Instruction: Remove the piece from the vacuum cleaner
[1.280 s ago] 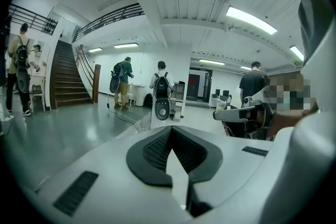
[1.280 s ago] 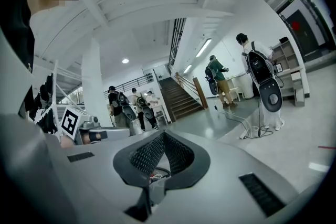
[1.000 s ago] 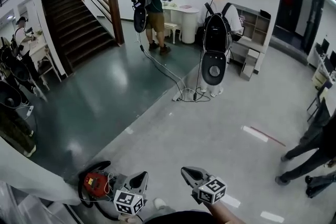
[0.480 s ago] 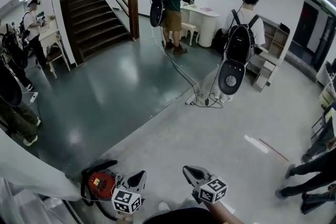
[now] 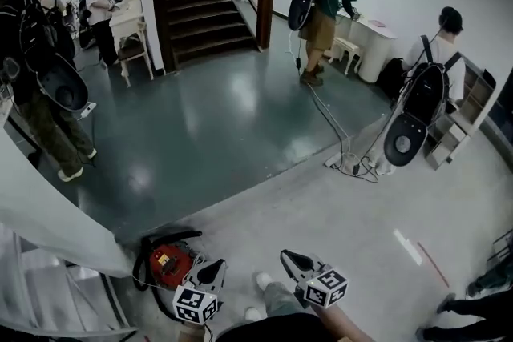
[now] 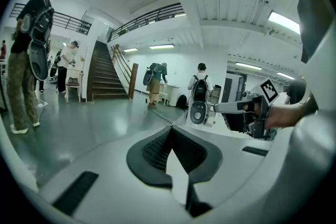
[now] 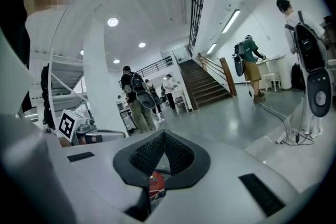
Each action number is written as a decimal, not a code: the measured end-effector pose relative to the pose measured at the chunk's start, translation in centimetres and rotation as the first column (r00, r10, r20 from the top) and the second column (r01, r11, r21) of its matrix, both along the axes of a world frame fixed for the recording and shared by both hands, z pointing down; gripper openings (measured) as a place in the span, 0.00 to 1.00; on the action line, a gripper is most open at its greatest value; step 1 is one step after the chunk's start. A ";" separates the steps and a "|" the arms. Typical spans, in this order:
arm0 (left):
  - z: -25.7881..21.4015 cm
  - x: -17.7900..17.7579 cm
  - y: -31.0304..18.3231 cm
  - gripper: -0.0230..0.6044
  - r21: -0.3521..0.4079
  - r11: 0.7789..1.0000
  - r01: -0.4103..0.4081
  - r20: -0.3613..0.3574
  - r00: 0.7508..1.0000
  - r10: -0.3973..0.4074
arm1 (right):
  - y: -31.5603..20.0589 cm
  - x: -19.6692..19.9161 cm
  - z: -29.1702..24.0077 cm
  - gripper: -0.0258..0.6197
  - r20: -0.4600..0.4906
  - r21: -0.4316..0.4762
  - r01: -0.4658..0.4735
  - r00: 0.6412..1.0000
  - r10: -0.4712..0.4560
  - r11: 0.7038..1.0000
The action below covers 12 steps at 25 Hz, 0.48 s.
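The head view is swinging left across the floor [image 5: 240, 124], bringing the red vacuum cleaner [image 5: 170, 264] more fully into frame, where it is lying just left of the left gripper [image 5: 216, 268]. The left gripper and the right gripper [image 5: 290, 261] are hovering side by side, each with its jaws pressed together and gripping nothing. Judged from this, the approach is only beginning and the piece is not yet being touched.
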<state>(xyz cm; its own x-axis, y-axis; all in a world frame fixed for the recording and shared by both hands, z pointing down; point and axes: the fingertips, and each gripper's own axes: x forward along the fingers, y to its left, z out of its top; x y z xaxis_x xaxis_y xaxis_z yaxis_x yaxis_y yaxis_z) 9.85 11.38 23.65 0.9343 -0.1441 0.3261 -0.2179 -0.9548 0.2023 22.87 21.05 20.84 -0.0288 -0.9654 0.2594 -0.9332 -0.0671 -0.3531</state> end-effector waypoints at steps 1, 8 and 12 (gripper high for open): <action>0.0 -0.1 -0.9 0.06 0.000 1.000 0.024 0.002 1.000 -0.024 | -1.4 0.2 0.0 0.08 0.000 0.000 0.027 1.000 -0.027 1.000; 0.8 -0.9 -7.2 0.06 0.000 0.979 0.202 0.029 0.979 -0.202 | -10.8 0.5 0.4 0.08 0.005 0.003 0.227 0.974 -0.227 0.974; 1.2 -1.3 -9.8 0.06 0.005 0.953 0.303 0.044 0.952 -0.303 | -14.9 0.7 1.0 0.08 0.011 -0.002 0.323 0.946 -0.323 0.946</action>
<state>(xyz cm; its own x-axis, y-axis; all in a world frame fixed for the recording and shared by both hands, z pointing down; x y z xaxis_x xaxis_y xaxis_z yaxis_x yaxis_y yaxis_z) 8.56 1.55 24.85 0.8318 -0.4174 0.3659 -0.5053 -0.8423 0.1877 23.53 6.13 21.80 -0.3418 -0.9028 0.2610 -0.9013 0.2363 -0.3629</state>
